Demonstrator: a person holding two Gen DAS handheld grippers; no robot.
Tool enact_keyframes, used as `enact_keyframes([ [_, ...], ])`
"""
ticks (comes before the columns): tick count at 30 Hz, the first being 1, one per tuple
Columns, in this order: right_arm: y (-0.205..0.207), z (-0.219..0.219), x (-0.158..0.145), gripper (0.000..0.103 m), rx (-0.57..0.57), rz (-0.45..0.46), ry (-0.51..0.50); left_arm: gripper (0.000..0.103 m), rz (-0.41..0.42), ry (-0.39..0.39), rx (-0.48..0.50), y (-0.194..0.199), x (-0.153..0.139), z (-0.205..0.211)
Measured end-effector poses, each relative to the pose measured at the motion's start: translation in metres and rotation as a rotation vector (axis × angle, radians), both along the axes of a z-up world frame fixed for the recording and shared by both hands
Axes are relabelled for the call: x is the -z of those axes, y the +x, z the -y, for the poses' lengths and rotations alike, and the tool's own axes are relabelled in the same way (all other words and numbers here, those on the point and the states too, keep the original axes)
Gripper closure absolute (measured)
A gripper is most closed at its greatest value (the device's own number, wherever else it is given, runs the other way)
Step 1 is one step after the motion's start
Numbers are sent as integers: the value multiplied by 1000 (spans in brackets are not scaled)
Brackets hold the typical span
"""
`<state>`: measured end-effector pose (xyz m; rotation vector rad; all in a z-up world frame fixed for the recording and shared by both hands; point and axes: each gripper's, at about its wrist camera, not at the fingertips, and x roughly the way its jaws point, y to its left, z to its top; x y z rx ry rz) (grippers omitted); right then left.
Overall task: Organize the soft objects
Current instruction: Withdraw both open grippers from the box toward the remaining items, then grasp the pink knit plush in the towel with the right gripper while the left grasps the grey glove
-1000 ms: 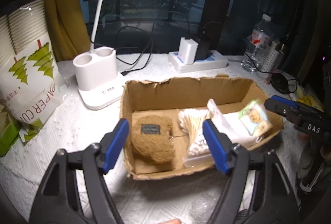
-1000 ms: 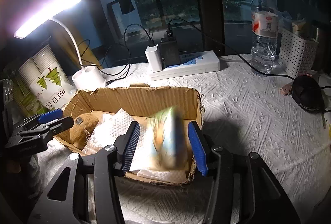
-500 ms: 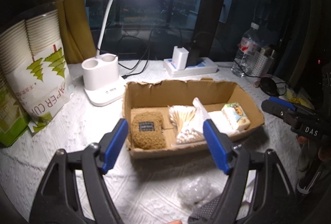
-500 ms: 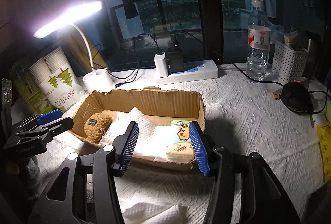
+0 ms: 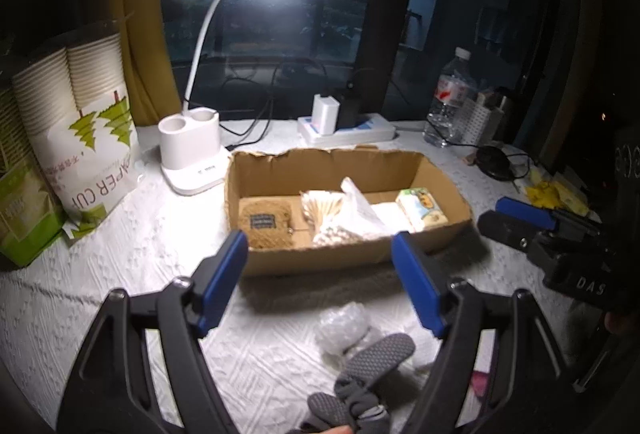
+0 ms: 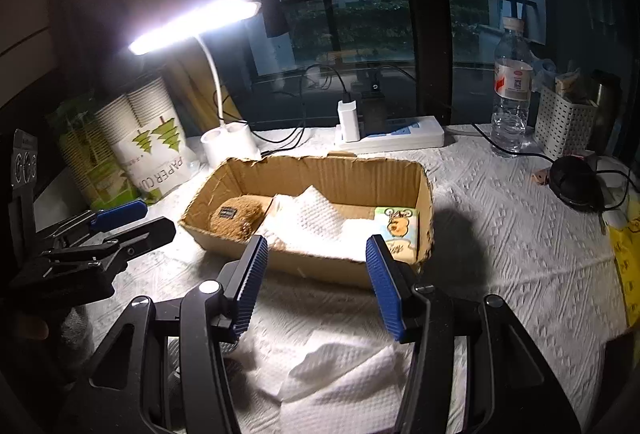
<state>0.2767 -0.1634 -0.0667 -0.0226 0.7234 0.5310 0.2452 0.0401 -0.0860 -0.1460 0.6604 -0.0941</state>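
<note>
Both claws have drawn back from the cardboard box (image 5: 344,254) since one second ago, when the right claw (image 6: 316,274) had the tissue pack (image 6: 398,230) blurred between its fingers above the box; the pack now lies flat at the right end of the box, which appears to complete that placement. The left claw (image 5: 320,274) stands wide open with nothing between its fingers, hovering over the tabletop (image 5: 132,274) in front of the box. The right claw is likewise wide open and holds nothing. Contents of the box, left to right in the left wrist view: one brown plush pouch (image 5: 266,224), one clear bag of cotton swabs (image 5: 340,211), one white paper towel (image 5: 386,211), one tissue pack, four items in total. Outside the box, on the tabletop nearer the cameras: one crumpled clear plastic piece (image 5: 344,322), one pair of grey grip-sole socks (image 5: 368,366), and one white paper towel sheet (image 6: 340,374) below the right claw. These three loose soft items are judged to be the remaining work. Background items: one desk lamp (image 5: 192,149), one sleeve of paper cups (image 5: 76,121), one power strip (image 5: 348,129), one water bottle (image 5: 450,101).
</note>
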Motion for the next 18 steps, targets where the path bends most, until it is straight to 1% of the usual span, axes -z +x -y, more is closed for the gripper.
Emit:
enact_keyframes([
  [9, -29, 4, 4, 49, -1, -6, -15, 27, 1, -5, 18, -24, 2, 10],
  [18, -52, 12, 23, 49, 9, -37, -21, 27, -33, -3, 41, -46, 20, 20],
])
